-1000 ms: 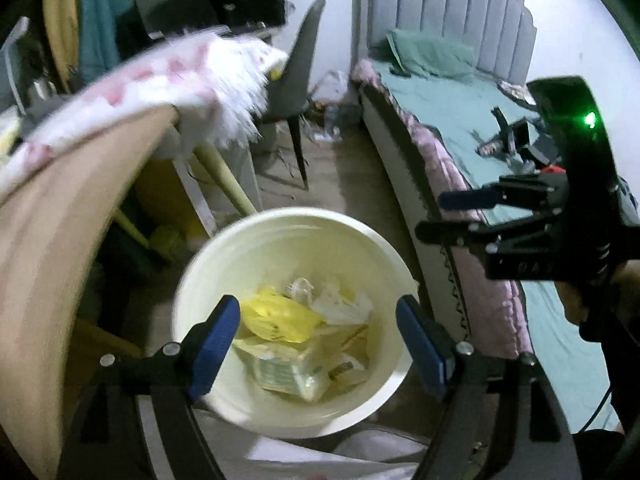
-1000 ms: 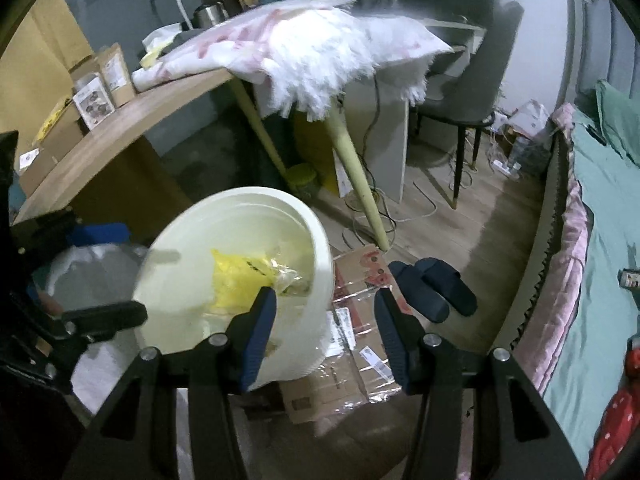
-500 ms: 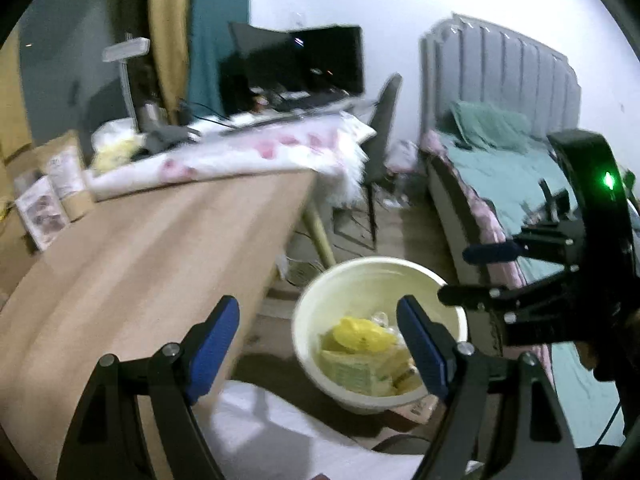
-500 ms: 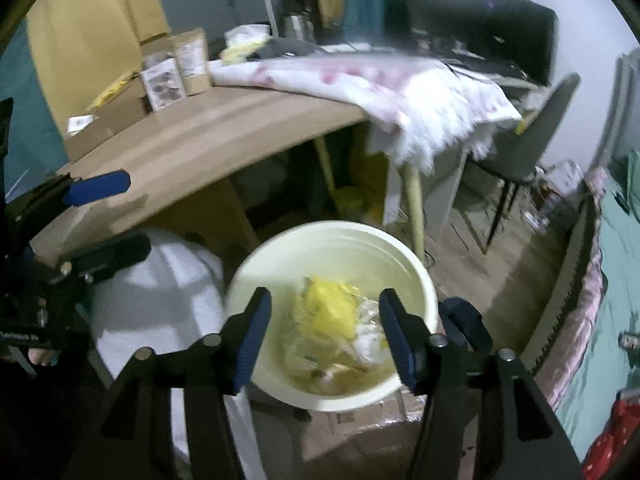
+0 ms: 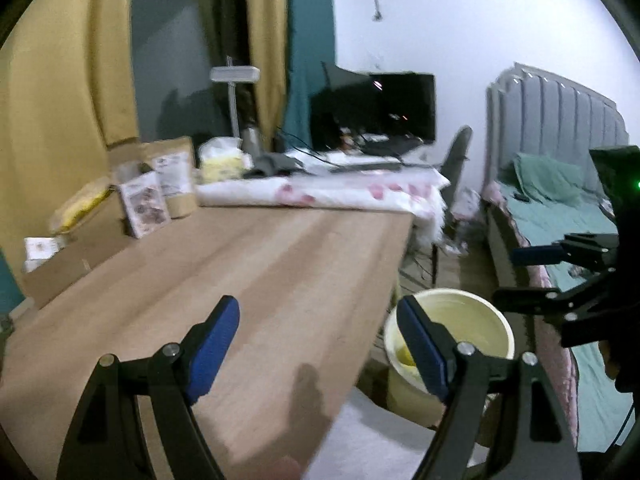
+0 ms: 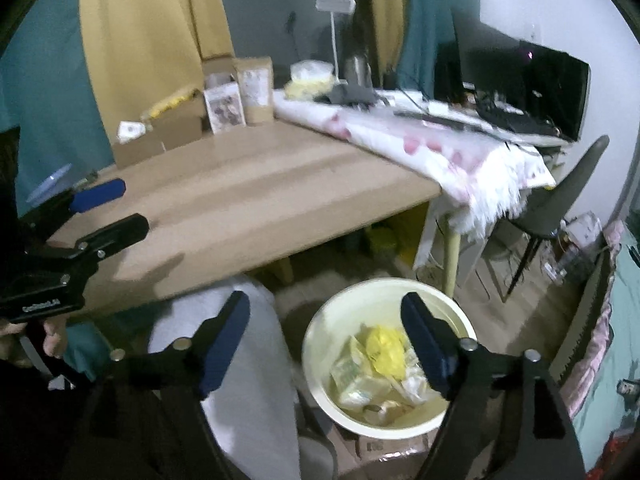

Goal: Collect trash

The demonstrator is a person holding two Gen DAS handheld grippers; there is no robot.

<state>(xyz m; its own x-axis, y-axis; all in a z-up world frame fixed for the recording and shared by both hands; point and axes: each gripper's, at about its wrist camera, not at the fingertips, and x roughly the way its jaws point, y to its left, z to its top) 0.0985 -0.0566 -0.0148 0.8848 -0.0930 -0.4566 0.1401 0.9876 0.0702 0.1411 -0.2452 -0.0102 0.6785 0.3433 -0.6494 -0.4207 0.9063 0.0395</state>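
Note:
A cream trash bucket (image 6: 352,312) stands on the floor beside the wooden table (image 6: 240,200). It holds a yellow bag (image 6: 386,350) and several crumpled wrappers (image 6: 356,380). My right gripper (image 6: 326,344) is open and empty, above the bucket's left rim. My left gripper (image 5: 318,350) is open and empty, raised over the table's near edge; the bucket (image 5: 476,312) shows low right of it. Each gripper also shows in the other's view: the right (image 5: 528,274), the left (image 6: 106,210).
Cardboard boxes and pouches (image 6: 236,96) stand at the table's back. A flowered cloth (image 6: 440,144) drapes its far end, by a monitor (image 6: 552,80) and lamp (image 5: 234,76). A grey chair (image 6: 556,208) and a bed (image 5: 560,208) are at right. A white seat (image 6: 248,380) is below.
Both grippers have risen and tilted up from over the bucket toward the table top. The left has swung left, so the bucket has slid to its lower right. Both stay open.

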